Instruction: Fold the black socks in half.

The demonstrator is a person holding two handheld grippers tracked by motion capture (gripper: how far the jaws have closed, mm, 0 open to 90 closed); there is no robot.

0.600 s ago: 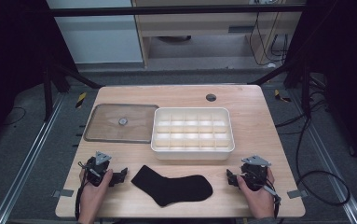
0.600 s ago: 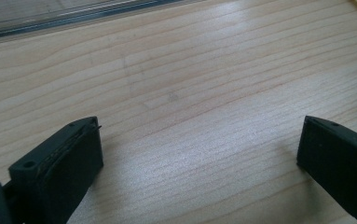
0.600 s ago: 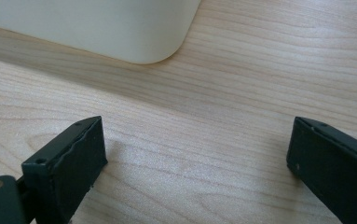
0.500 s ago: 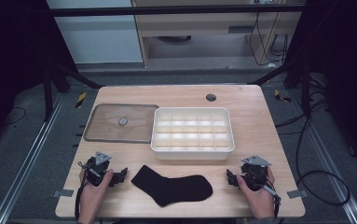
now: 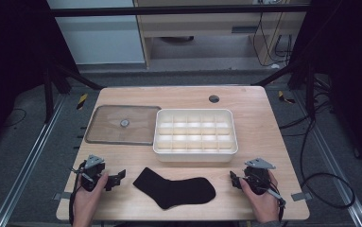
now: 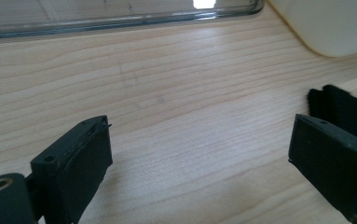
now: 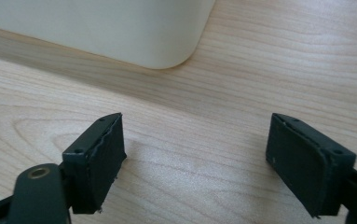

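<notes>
A black sock [image 5: 175, 189] lies flat on the wooden table [image 5: 254, 118] near its front edge, between my two hands. My left gripper [image 5: 117, 177] rests on the table to the sock's left, open, with bare wood between its jaws [image 6: 199, 154]; the sock's edge [image 6: 339, 105] shows beyond the right-hand jaw. My right gripper [image 5: 233, 179] sits to the sock's right, also open, with nothing but wood between its jaws [image 7: 195, 158].
A white tray [image 5: 196, 149] divided into several compartments stands at the table's middle; its rounded corner [image 7: 167, 46] is just ahead of my right gripper. A clear lid [image 5: 122, 124] with a small knob lies to the tray's left; its rim [image 6: 120, 21] runs ahead of my left gripper.
</notes>
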